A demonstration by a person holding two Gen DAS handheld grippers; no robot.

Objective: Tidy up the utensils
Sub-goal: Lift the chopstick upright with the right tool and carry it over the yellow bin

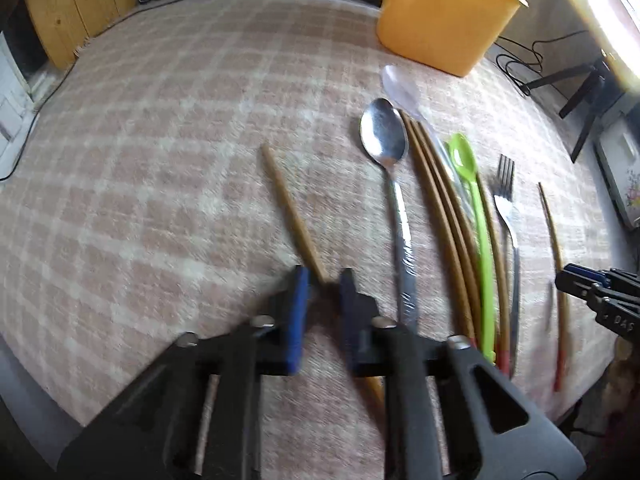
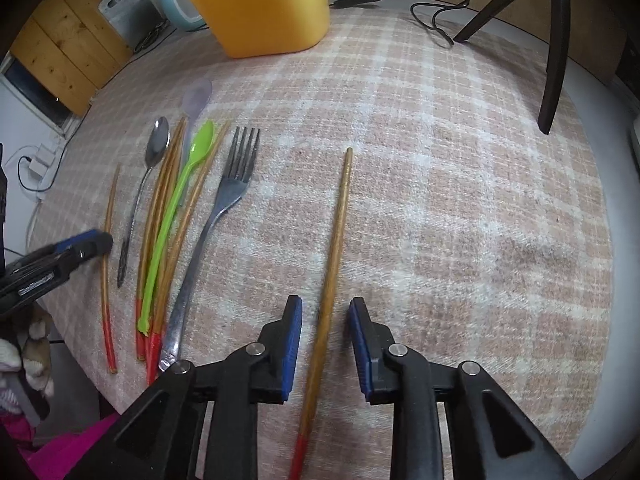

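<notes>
Checked pink-and-cream tablecloth (image 2: 460, 184) under both of my grippers, yellow tub (image 2: 260, 8) at 12 o'clock on the far edge.

Right gripper (image 2: 325, 344): jaws apart, straddling a lone chopstick (image 2: 340, 216) without pressing it. Its long axis runs 6 to 12, red end toward me and tip pointing away, so the jaws sit square across it.

Left gripper (image 1: 324, 292): jaws nearly together with another chopstick (image 1: 288, 208) between them; the view is blurred, so I can't tell if the pads actually bite. That stick leans from 6 toward 11.

Sorted bundle lies at 9 to 10 o'clock from the right gripper: fork (image 2: 236, 184), green spoon (image 2: 188, 184), metal spoon (image 2: 154, 156), clear plastic spoon (image 2: 196, 98) and more chopsticks, all roughly parallel.

My read: the right hand is nearer its stick and already aligned; closing, then carrying it toward 9 alongside the fork, looks like the step. Risk: a thin stick rolling out of the pads.
</notes>
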